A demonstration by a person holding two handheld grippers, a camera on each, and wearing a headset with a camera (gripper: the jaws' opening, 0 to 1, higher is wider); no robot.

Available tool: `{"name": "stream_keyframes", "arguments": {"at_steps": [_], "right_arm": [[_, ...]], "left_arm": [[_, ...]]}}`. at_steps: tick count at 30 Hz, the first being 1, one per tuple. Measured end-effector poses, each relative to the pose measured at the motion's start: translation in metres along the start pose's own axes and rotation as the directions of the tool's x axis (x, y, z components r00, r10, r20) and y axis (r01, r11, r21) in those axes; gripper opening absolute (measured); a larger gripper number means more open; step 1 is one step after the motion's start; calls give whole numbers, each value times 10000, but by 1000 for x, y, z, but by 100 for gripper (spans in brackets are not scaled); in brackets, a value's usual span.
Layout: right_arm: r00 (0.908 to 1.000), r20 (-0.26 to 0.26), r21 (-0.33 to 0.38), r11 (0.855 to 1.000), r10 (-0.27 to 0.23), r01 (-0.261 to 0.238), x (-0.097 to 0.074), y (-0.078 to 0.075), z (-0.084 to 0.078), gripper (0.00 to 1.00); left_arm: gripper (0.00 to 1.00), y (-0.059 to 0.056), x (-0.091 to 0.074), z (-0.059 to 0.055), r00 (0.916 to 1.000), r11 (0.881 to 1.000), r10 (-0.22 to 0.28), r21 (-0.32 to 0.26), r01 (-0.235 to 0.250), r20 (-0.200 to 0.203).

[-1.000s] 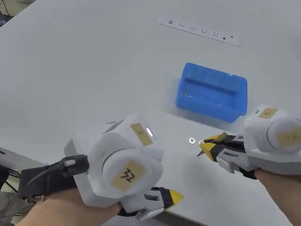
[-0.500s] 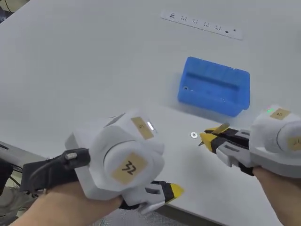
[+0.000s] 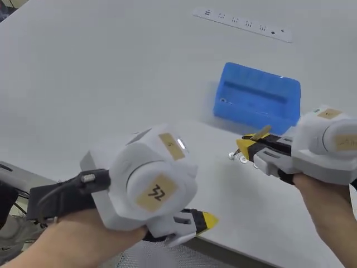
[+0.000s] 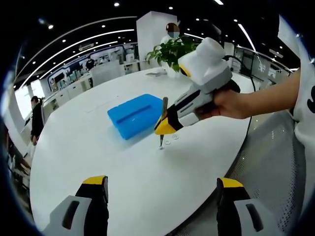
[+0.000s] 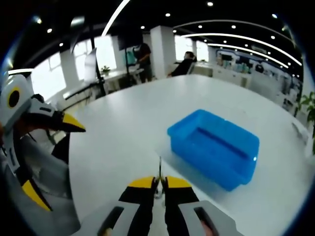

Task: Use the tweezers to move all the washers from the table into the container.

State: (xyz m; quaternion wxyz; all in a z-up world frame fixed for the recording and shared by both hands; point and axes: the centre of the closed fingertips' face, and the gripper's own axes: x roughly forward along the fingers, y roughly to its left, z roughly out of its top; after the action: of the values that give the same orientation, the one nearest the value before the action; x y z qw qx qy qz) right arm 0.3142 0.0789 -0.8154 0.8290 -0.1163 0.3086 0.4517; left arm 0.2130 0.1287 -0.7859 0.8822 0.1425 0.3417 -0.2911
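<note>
Head view first. Low at the near edge of the counter (image 3: 111, 72), the left tongs (image 3: 198, 226) in the left hand (image 3: 83, 245). One yellow tip clear, the rest tucked under the white body, so cannot tell the spread from here. Over at the right, the right tongs (image 3: 245, 148), pointing left, yellow tips pressed together on the tweezers (image 3: 260, 134). Just below those tips, two washers (image 3: 231, 156) flat on the counter, side by side, near the container (image 3: 257, 99) but outside it. Blue and open-topped, the container, upright toward the counter's far right. Beyond it, near the far edge, a white power strip (image 3: 242, 25).

Left gripper view next. Own jaws at the bottom spread wide, pinching nothing. Ahead, the right tongs in from the right, held in the right hand (image 4: 229, 104), tweezers pointing almost straight down. Tip touching the counter or just above it, cannot tell which. Both washers just beside that tip, on the side away from the container. Past the counter's far edge, a leafy plant (image 4: 172, 49).

Right gripper view last. Own jaws nearly closed, clamping the tweezers, with the thin tip poking forward between the yellow pads. Container ahead and to the right, standing on the counter. Left tongs at the left of the picture, yellow tips well apart.
</note>
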Motion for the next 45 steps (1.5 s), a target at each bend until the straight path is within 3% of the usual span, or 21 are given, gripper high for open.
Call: {"name": "stream_keyframes", "arguments": {"at_steps": [14,19,27,31,37,45], "right_arm": [[9999,25,-377,9991,-167,168,2,0,-2,3],[9997,100,-908,9956,-213,221,4,-1,-3,3],[9999,-50,-595,9982,-125,122,4,-6,-3,2],[9997,253,-406,9992,-34,44,-2,-5,9,2],[9950,993,-123,9999,99,-87,-17,-4,44,2],[9828,1833,-130,9996,-215,243,-25,-21,84,2]], "left_arm": [[93,-2,1,0,10000,10000,-60,39,60,-18],[93,-2,2,-1,10000,9999,-49,88,50,-53],[93,-3,2,0,10000,9999,-78,102,78,9],[93,-2,1,0,10000,10000,-41,60,41,15],[94,-2,1,1,9999,10000,-82,-5,82,81],[97,-3,1,5,9996,9999,-102,-110,105,248]]}}
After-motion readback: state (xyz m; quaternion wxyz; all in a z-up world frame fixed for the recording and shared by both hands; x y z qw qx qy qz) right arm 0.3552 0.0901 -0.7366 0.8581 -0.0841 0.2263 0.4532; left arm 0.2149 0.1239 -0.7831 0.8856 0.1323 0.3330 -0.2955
